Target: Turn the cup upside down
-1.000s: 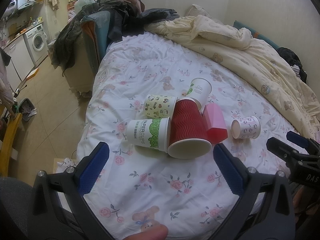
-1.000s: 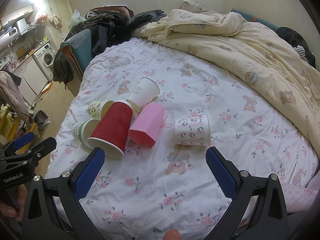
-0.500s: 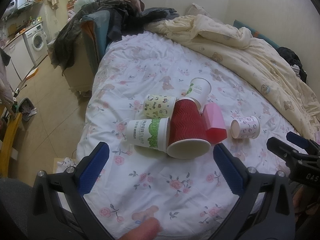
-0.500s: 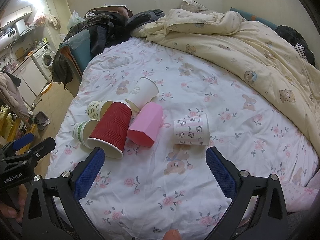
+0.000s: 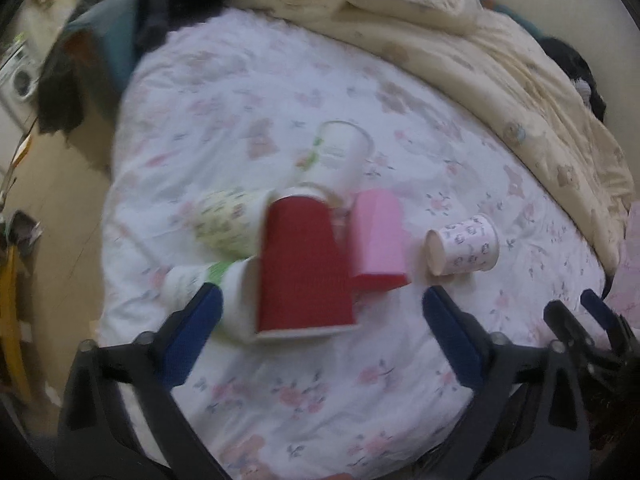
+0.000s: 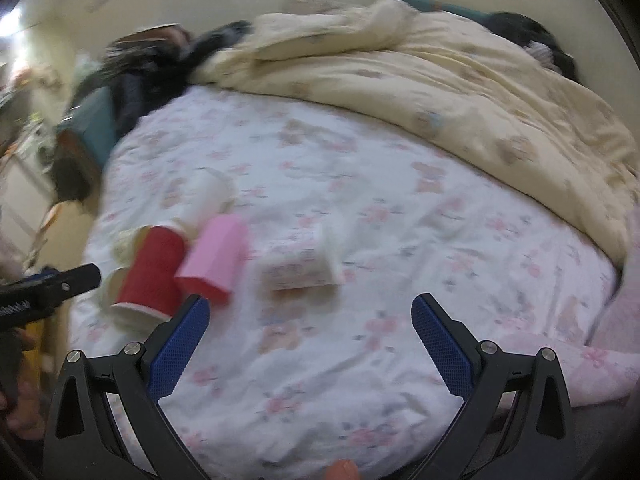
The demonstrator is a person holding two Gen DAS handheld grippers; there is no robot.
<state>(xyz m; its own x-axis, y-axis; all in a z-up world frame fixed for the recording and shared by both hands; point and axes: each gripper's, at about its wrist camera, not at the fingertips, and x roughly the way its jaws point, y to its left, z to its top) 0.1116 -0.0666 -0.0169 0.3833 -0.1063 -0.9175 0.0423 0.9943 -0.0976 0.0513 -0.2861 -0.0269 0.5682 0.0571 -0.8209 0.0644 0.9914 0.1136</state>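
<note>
Cups lay tipped in a cluster on the floral bedsheet (image 5: 320, 392), where we held our left gripper (image 5: 320, 332) spread before the red cup (image 5: 304, 268) and our right gripper (image 6: 310, 336) spread before the small printed cup (image 6: 298, 264), bare sheet lying rightward toward the quilt (image 6: 460, 80).

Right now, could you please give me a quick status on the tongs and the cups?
Left tongs open, right tongs open, both empty. Red ribbed paper cup lying on its side, unflipped. Pink cup and green-banded white cup crowd it.
</note>
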